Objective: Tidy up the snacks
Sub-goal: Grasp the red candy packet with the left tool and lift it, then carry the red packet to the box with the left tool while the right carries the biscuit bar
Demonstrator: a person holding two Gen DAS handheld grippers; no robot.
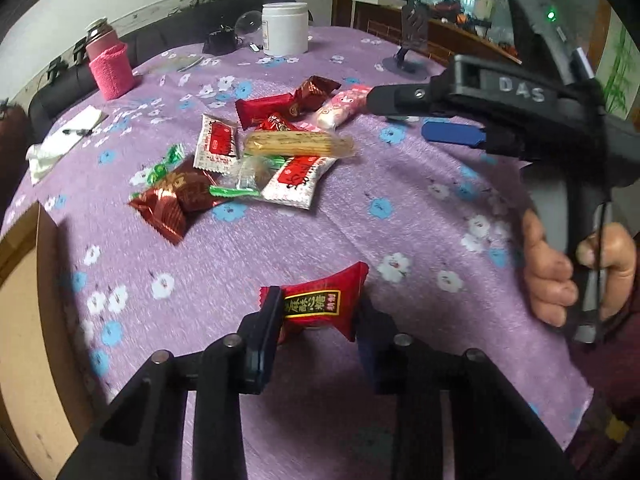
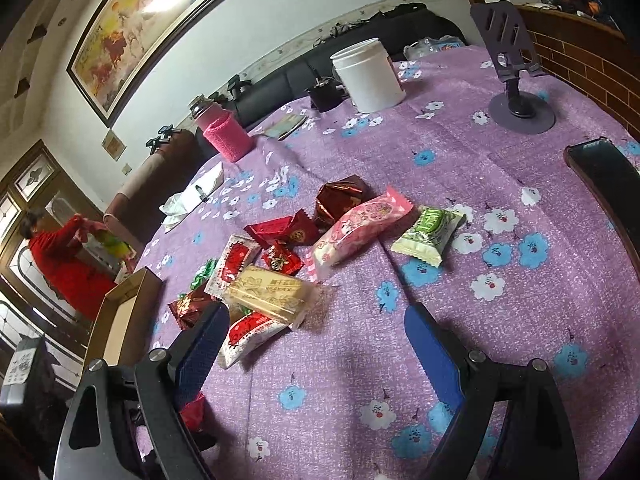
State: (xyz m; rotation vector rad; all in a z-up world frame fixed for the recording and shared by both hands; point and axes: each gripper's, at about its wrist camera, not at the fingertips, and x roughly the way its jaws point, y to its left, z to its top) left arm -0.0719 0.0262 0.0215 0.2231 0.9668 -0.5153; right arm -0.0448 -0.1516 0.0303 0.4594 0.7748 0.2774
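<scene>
A red candy packet [image 1: 320, 306] with gold lettering sits between the fingers of my left gripper [image 1: 320, 316], which is shut on it just above the purple flowered tablecloth [image 1: 400, 220]. The snack pile [image 1: 248, 152] lies farther back: red, white-and-red, brown, green and pink wrappers and a long wafer bar [image 1: 298, 144]. My right gripper [image 1: 420, 116] hovers open at the pile's right edge, held by a hand [image 1: 552, 276]. In the right wrist view, that gripper [image 2: 316, 344] is open over bare cloth, with the wafer bar [image 2: 268, 294] and a white-and-red packet [image 2: 248, 336] beside its left finger.
An open cardboard box [image 2: 120, 320] stands at the table's left edge. At the back are a white tub [image 2: 368, 78], a pink-sleeved bottle [image 2: 224, 134], a phone stand [image 2: 516, 92], paper with a pen [image 2: 196, 196], and a green packet [image 2: 430, 236]. A person in red stands far left.
</scene>
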